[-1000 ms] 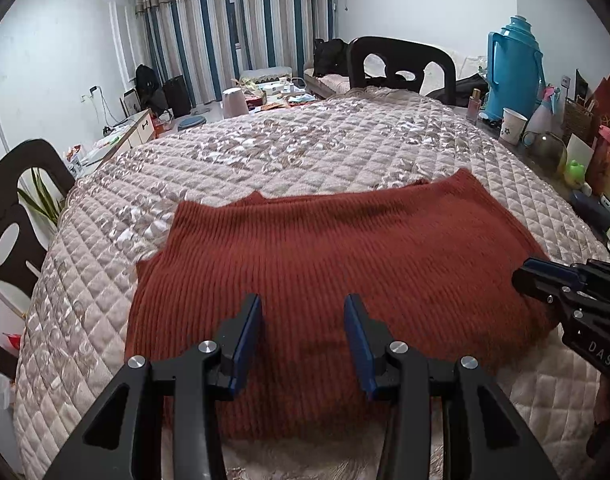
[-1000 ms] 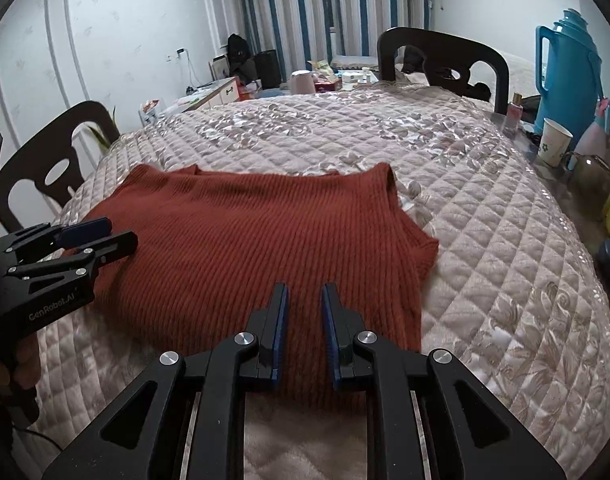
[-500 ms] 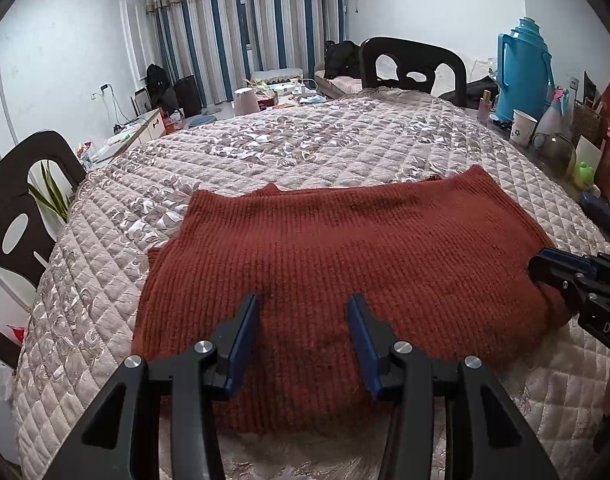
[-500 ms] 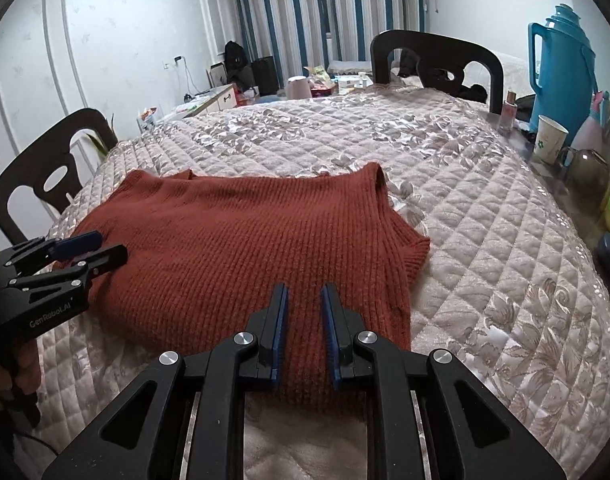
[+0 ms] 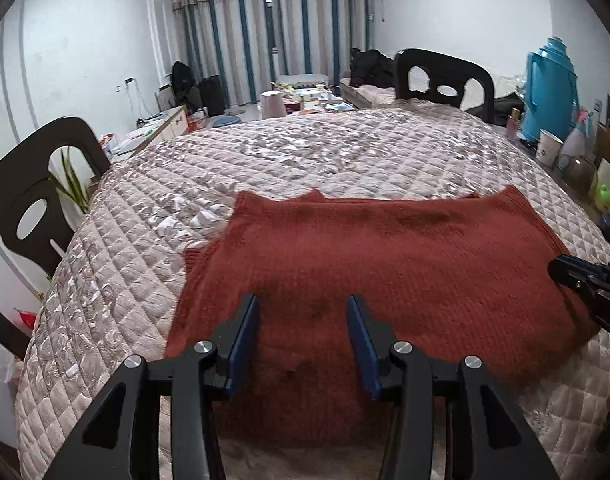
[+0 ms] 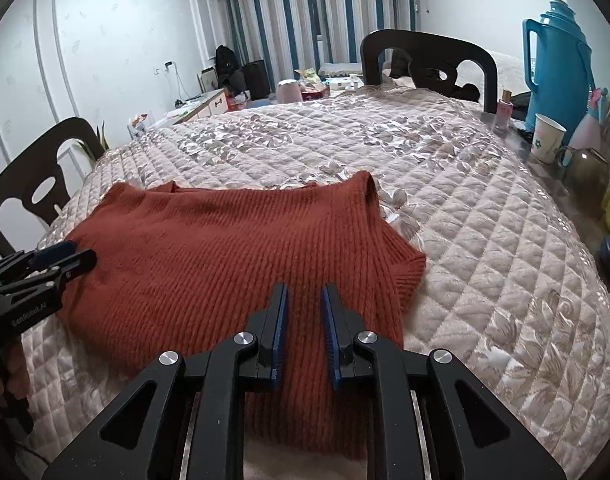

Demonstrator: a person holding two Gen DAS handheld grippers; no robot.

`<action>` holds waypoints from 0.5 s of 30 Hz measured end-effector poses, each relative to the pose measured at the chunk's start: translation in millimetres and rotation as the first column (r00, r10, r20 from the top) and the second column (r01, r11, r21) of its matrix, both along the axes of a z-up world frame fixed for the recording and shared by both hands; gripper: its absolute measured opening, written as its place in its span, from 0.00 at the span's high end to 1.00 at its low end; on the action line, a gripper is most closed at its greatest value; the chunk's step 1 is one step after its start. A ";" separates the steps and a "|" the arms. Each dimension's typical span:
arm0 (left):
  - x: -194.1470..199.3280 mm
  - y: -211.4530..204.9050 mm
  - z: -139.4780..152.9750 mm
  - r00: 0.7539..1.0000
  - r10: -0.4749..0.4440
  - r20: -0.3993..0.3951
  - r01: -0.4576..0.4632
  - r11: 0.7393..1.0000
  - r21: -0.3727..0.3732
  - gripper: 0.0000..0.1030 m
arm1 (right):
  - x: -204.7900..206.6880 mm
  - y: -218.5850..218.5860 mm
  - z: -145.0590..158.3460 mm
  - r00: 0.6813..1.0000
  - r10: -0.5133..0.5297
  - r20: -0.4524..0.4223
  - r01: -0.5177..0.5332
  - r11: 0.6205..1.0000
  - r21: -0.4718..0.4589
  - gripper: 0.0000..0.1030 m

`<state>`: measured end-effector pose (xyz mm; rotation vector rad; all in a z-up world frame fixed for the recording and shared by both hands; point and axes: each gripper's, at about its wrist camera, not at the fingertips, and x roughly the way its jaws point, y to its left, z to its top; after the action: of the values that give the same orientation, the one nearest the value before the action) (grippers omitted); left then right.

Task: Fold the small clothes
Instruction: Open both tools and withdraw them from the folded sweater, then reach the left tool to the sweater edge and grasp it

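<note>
Quilted beige table cover [image 5: 313, 160] fills both views, dark chairs around it, blue thermos [image 6: 555, 68] and a paper cup [image 6: 547, 138] off at the right edge. Rust-red knit sweater [image 5: 385, 272] lies flat on the near part of the cover, already doubled by the look of it, neckline bumps at its far edge, a sleeve cuff poking out on each side.

Your left gripper [image 5: 303, 338] hangs over the near hem, jaws spread, nothing between the pads. Your right gripper [image 6: 303, 328] sits over the hem's right half, jaws narrowly parted with a clear gap, pinching nothing.

Step in hand looks like grabbing the near hem for the next fold. Drop both sets of tips to the hem edge, take every knit layer, not just the top one. Close both together, lift evenly, carry away from you so the edge lands parallel to the far one. Thick knit will likely slip from a shallow pinch, so bite deep. Watch the right cuff doesn't drag out.
</note>
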<state>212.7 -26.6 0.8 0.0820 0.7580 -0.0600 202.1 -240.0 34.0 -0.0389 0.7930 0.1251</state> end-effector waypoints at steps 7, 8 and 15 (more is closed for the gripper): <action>7.2 16.2 -0.2 1.000 0.013 -0.014 -0.014 0.998 -0.055 0.53 | 8.3 -11.5 0.1 0.999 -0.037 0.006 0.037 0.999 0.028 0.83; 5.8 17.3 1.5 1.000 0.021 -0.008 -0.021 0.999 -0.048 0.53 | 5.6 -11.9 2.6 0.999 -0.040 0.013 0.040 0.999 0.032 0.83; -1.6 29.5 -0.9 0.998 0.052 -0.018 -0.053 0.997 -0.053 0.53 | -9.2 -12.7 6.6 0.999 -0.033 0.027 0.033 0.999 0.015 0.83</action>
<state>211.1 2.9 -0.1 0.0104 0.7743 -0.0315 192.9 -252.7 40.6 -0.0138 0.7650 0.0988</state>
